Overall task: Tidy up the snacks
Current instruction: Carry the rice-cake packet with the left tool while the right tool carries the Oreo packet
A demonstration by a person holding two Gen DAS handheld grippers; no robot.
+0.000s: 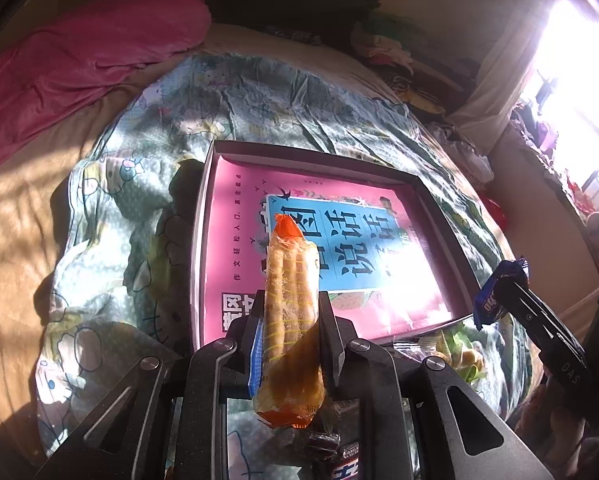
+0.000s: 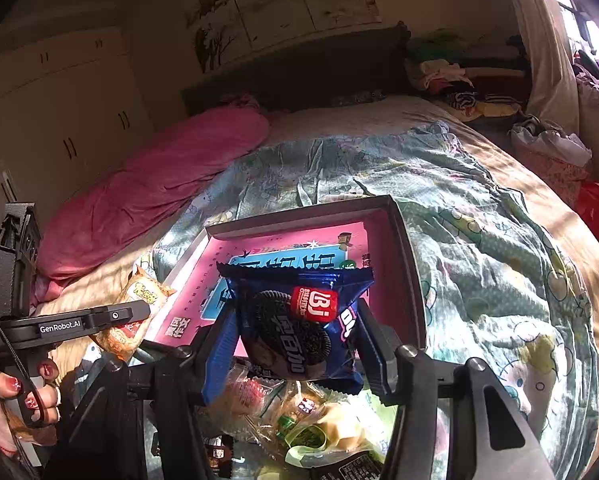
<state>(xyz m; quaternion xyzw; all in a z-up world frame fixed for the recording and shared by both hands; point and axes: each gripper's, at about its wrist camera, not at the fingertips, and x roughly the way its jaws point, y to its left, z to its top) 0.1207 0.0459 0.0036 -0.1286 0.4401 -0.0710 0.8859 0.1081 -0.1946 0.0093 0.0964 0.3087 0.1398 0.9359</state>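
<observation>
The left hand-held gripper (image 1: pixel 289 320) grips an orange snack stick pack (image 1: pixel 289 320) and the right hand-held gripper (image 2: pixel 295 336) clamps a blue cookie packet (image 2: pixel 299 320), both lifted above the snack pile (image 2: pixel 299 424) on the bed (image 2: pixel 479 240), probably to drop them into the open box (image 2: pixel 409 264).

The orange snack packet (image 1: pixel 289 320) is covering part of the lettering on the pink box (image 1: pixel 235 248). The loose snack pile (image 2: pixel 299 420) is running off the lower edge, its labels too small to read.
</observation>
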